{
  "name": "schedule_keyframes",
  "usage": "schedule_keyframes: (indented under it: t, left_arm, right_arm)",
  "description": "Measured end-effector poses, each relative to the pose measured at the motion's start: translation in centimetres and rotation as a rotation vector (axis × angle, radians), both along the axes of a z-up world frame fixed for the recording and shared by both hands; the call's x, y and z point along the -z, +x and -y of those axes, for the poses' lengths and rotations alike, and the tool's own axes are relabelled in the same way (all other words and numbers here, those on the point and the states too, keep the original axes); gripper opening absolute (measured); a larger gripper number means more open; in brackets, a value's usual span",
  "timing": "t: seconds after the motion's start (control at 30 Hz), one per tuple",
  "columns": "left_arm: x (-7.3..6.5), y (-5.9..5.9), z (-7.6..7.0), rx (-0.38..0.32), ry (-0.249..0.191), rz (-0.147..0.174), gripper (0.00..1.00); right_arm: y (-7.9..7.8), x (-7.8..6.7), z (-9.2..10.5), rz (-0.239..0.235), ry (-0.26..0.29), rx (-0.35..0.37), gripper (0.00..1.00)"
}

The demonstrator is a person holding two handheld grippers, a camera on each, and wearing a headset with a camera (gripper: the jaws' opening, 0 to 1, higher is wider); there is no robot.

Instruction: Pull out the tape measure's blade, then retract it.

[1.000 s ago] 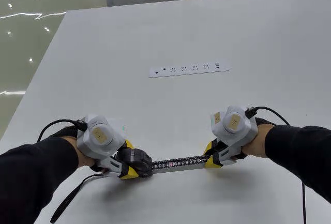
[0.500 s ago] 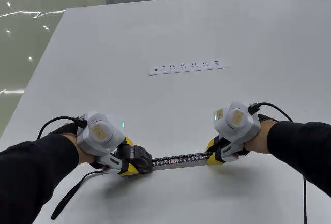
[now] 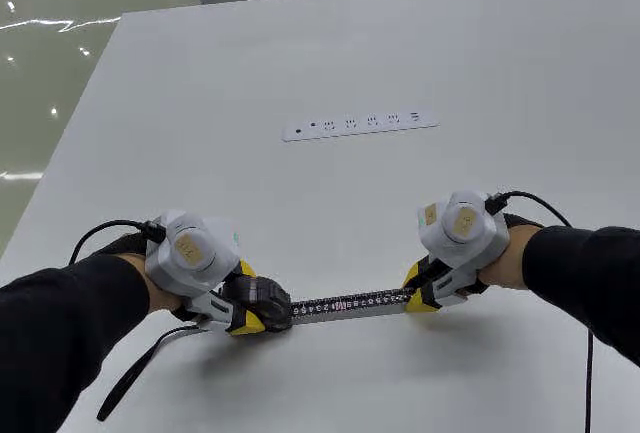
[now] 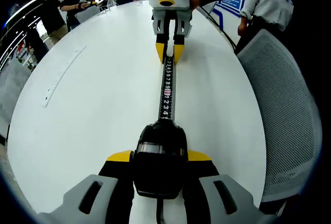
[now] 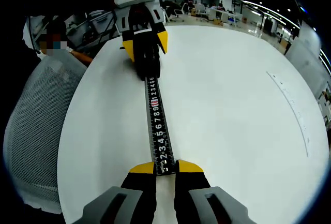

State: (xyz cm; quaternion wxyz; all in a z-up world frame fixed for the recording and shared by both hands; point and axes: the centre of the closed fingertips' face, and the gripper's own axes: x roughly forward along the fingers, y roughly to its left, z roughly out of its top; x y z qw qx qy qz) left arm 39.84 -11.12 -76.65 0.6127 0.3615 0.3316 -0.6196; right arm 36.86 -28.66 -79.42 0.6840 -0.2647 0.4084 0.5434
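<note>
- The left hand-held gripper [image 3: 252, 305] is clamped on the tape measure [image 4: 160, 154], gripping its case.
- Right of the case, the right hand-held gripper [image 3: 413, 291] pinches the drawn-out blade [image 3: 350, 305] at its tip, over the desk [image 3: 300, 203].

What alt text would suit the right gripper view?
The yellow-tipped right gripper is shut on the end of a black numbered tape blade, stretched over a white table to the black tape measure case held by the left gripper.

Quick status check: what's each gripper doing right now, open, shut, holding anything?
Left gripper: shut on the tape measure case.
Right gripper: shut on the tip of the blade, which is extended between the two.
</note>
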Motion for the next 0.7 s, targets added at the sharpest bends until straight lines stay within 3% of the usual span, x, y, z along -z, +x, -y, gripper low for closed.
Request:
schedule_keyframes:
  t: [0.7]
  left_arm:
    - [-0.05, -0.03, -0.04, 0.002, -0.002, 0.0, 0.3]
  right_arm:
    - [-0.18, 0.08, 0.61, 0.009, -0.003, -0.001, 0.08]
